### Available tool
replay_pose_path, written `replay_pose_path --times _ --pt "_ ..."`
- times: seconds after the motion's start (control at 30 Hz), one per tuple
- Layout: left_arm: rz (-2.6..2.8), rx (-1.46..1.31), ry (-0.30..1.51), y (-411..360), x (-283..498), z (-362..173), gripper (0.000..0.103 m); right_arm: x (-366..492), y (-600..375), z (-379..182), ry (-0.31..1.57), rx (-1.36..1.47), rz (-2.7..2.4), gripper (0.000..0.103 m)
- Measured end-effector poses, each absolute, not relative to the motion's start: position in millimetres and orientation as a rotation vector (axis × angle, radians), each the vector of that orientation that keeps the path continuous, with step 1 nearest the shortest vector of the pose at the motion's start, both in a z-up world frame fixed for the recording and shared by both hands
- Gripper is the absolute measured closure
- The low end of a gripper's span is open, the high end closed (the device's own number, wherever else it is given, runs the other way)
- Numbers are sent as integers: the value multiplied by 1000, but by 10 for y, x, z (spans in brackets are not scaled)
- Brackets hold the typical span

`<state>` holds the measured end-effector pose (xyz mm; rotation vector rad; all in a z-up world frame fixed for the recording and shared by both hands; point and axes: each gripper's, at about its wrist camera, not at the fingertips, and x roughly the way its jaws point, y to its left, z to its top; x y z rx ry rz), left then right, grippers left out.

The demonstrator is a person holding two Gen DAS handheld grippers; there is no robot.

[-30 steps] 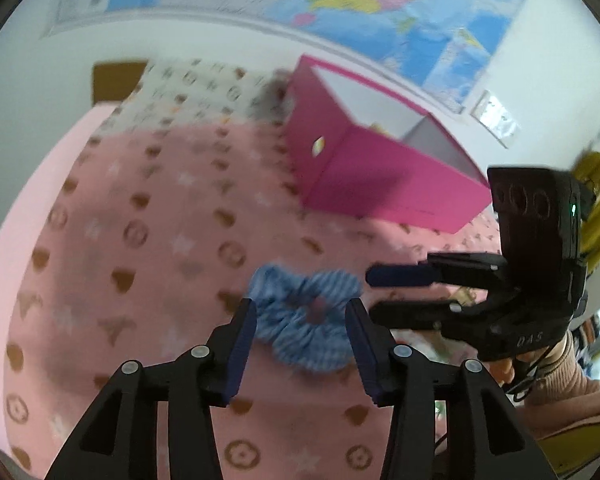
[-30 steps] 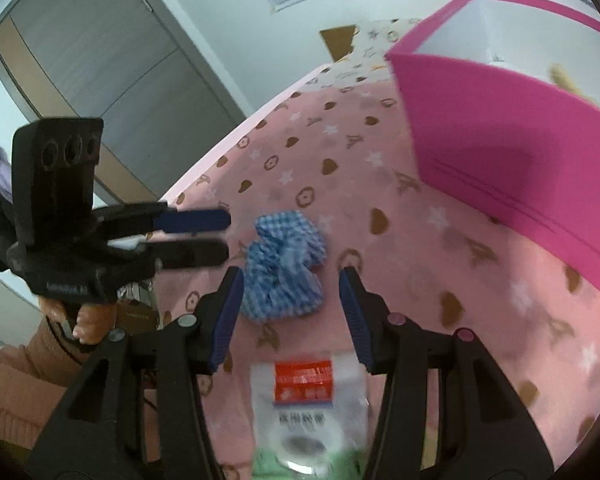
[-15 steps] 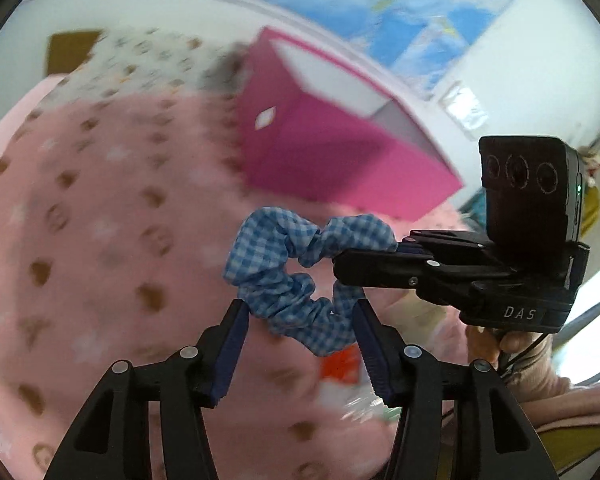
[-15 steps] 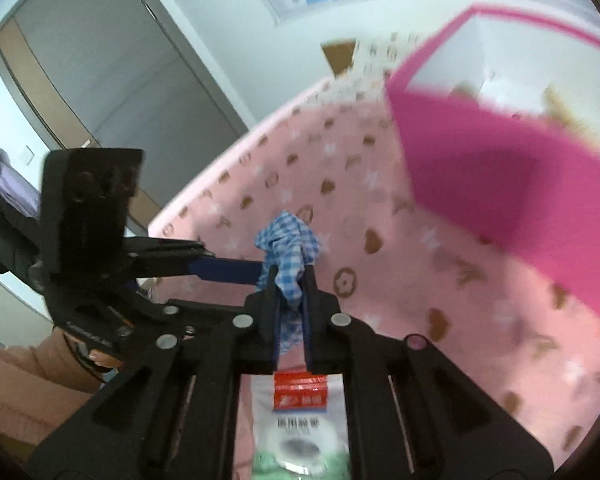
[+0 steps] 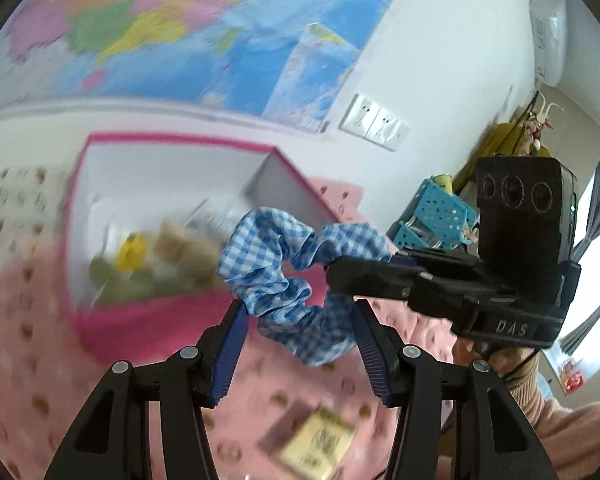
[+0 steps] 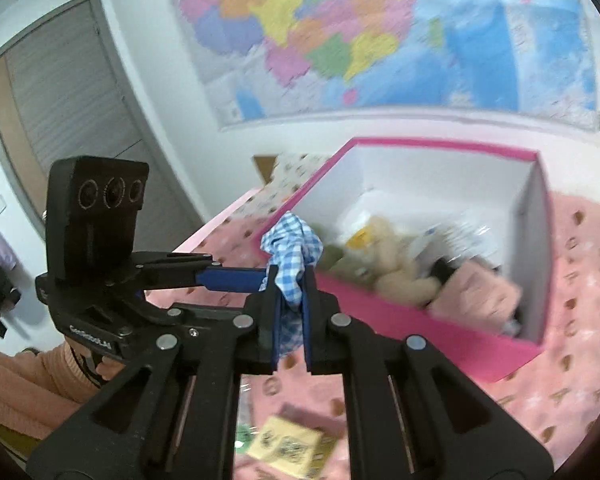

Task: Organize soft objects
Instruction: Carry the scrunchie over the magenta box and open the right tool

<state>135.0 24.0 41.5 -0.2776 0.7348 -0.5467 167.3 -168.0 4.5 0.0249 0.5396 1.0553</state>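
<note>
A blue-and-white checked scrunchie [image 5: 268,248] hangs in the air in front of the open pink box [image 5: 172,138]. My right gripper [image 6: 290,280] is shut on one fold of the scrunchie [image 6: 294,248]; in the left wrist view it [image 5: 336,272] comes in from the right. My left gripper [image 5: 298,312] brackets the scrunchie's lower loop, and its pads touch the cloth on both sides. In the right wrist view the left gripper [image 6: 260,272] reaches in from the left. The box [image 6: 420,144] stands just behind, holding a beige plush toy [image 6: 392,264] and a pink fluffy item [image 6: 476,292].
A pink patterned bedspread [image 6: 580,320] lies under everything. A yellow packet [image 6: 288,444] rests on it below the grippers. A wall map hangs behind the box, a grey door [image 6: 60,100] stands at left, and a blue perforated basket [image 5: 440,216] sits beyond the bed.
The right gripper closed on the scrunchie, which lay on the bedspread. Both grippers then rose with it toward the pink box, whose inside now shows.
</note>
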Motion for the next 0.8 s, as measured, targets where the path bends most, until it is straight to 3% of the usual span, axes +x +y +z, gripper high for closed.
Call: replay_pose_path --times 0.27,0.6,0.8 --pt "-554 -221 758 -104 1951 568 50 2195 -1922 158 534 79 966 93" --pt "-525 -234 837 -328 2521 388 51 2776 -1995 0 587 67 842 93" --pt "-479 -217 892 -383 2703 205 50 3052 -1935 -196 640 2 712 84"
